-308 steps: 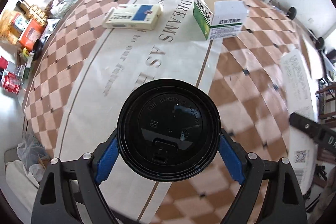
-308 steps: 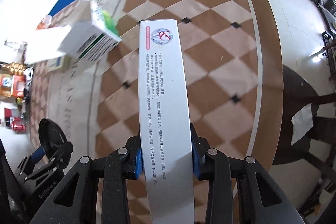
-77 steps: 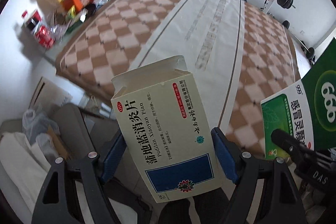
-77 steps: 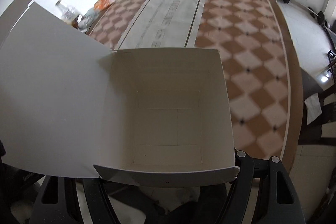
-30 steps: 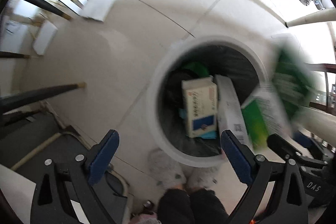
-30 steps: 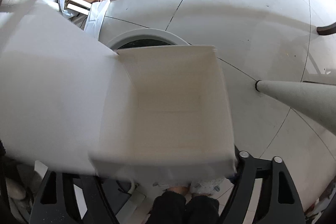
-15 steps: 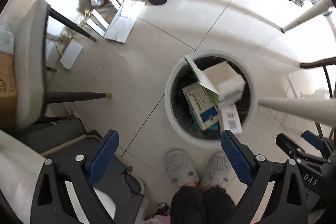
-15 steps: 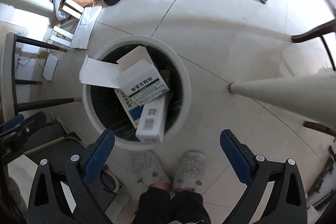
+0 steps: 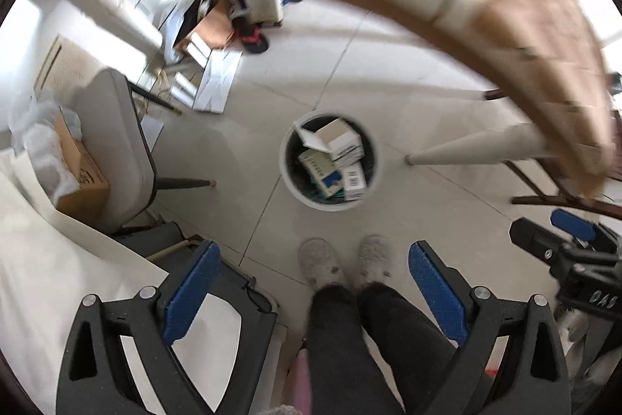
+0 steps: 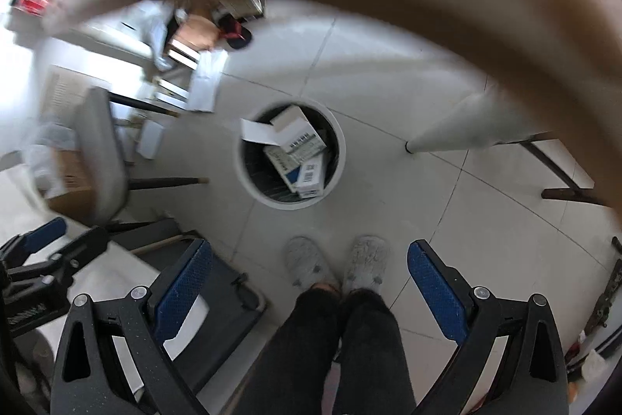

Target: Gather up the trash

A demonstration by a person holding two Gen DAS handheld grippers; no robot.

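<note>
A round white trash bin (image 9: 292,181) stands on the tiled floor far below, also in the right wrist view (image 10: 250,181). Inside it lie several cardboard boxes: an opened white box (image 9: 336,139) (image 10: 295,133), a blue-and-white box (image 9: 320,174) and a long box with a barcode (image 10: 311,175). My left gripper (image 9: 315,282) is open and empty, high above the floor. My right gripper (image 10: 309,279) is open and empty too, at a similar height. The right gripper also shows at the right edge of the left wrist view (image 9: 571,244).
The table's edge with its checked cloth (image 9: 505,10) arcs across the top, blurred, with a pale table leg (image 9: 474,146) beside the bin. A grey chair (image 9: 116,142) stands left. A person's slippered feet (image 9: 322,263) stand below. Boxes and papers (image 9: 210,37) litter the far floor.
Both grippers have risen away from the bin, which now looks smaller; the table edge has come into view at the top. The boxes lie still in the bin.
</note>
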